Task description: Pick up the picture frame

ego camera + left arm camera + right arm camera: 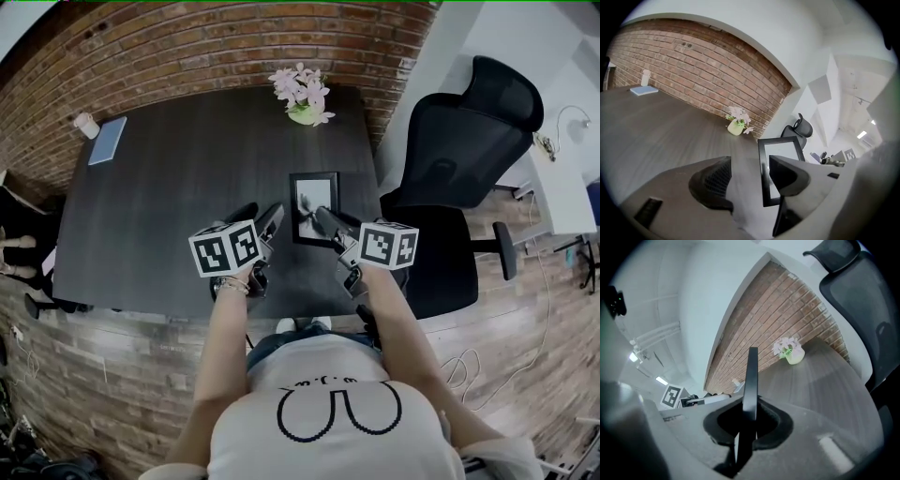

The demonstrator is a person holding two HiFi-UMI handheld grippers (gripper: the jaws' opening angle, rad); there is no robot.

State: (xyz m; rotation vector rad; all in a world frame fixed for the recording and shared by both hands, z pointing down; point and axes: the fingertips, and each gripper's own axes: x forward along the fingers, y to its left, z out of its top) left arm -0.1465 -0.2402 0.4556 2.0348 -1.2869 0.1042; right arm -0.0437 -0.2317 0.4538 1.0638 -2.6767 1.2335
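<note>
Picture frame [314, 199]: you are holding it upright over the table [178, 187], its edge pinched in the right gripper [326, 220]. Left gripper [274, 221]: jaws standing wide, gripping nothing. Step: lifting, by my judgement. Next: keeping the pinch firm while raising.

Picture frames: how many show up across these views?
1. The picture frame is clamped edge-on in the jaws of the right gripper, over the right side of the table. No other frame shows; none seems hidden.
</note>
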